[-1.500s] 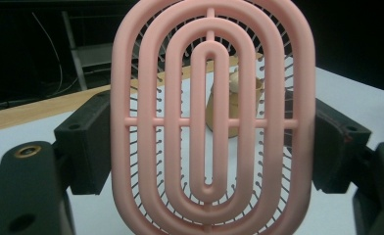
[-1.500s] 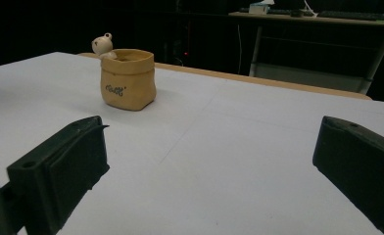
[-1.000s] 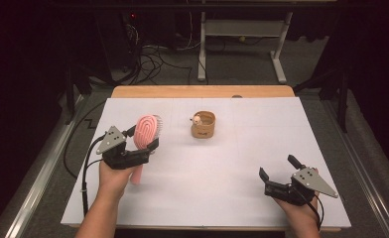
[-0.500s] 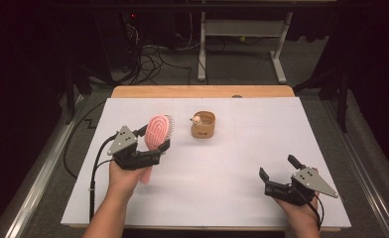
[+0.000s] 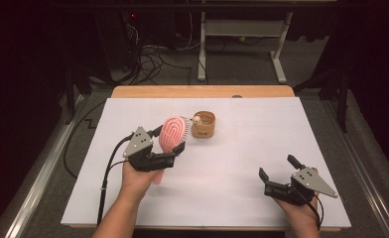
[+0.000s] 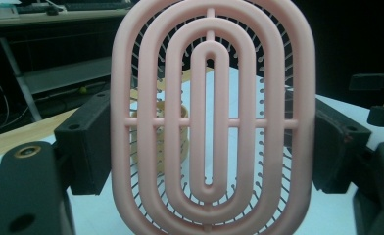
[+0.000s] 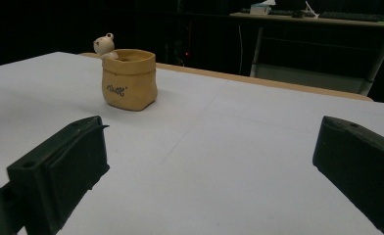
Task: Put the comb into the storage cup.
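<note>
I see left gripper (image 5: 170, 148) has carried pink brush (image 5: 173, 134) closer to small pot (image 5: 203, 124), jaws clamped on brush head. Right gripper (image 5: 278, 173) wide open, holds nothing. Insertion seems near.

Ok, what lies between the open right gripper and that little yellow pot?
Nothing: in the right gripper view, bare white table cover runs from the right gripper to the yellow pot.

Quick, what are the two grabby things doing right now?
Left hand-held gripper: closed on the pink hairbrush, held up off the table.
Right hand-held gripper: open, holding nothing.
</note>
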